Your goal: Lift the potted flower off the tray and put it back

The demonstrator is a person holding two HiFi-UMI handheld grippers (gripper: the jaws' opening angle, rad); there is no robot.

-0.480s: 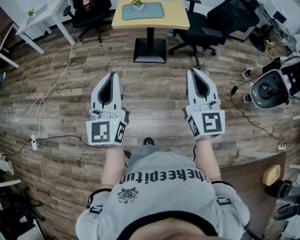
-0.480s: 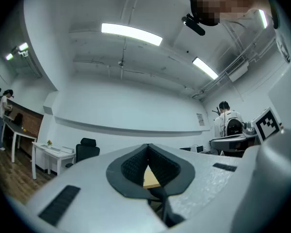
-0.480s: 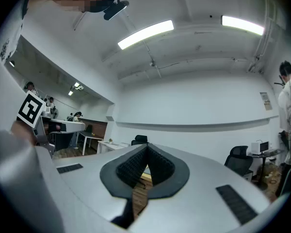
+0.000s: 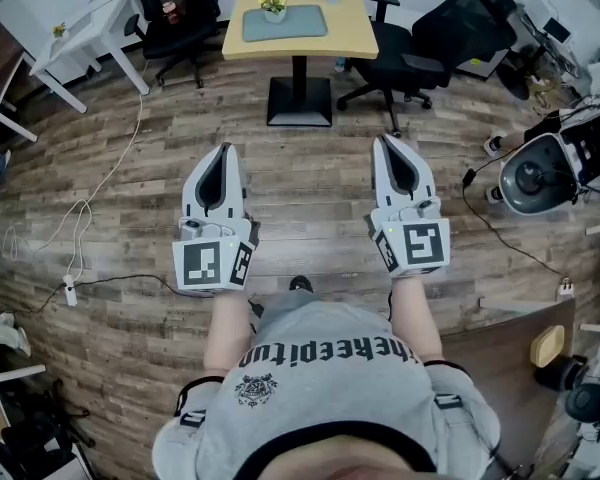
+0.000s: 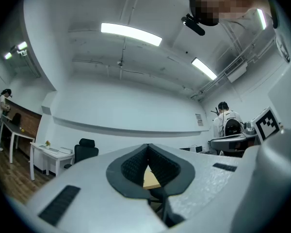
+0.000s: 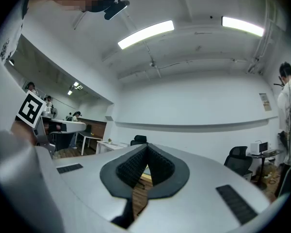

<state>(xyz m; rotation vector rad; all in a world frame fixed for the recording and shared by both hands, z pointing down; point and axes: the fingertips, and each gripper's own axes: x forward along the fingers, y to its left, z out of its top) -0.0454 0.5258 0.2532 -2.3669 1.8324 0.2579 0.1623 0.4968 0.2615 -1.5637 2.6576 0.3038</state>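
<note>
Almost nothing has changed since a moment ago: your left tool (image 4: 223,150) and right tool (image 4: 385,141) are both closed and empty, well apart from the potted flower (image 4: 274,4) standing on its tray (image 4: 302,24) on the tabletop (image 4: 351,30), so I judge the lift has not started.

Bright, even light from ceiling strips (image 5: 131,34) — soft shadows, sharp focus, strong fisheye bending at edges.
</note>
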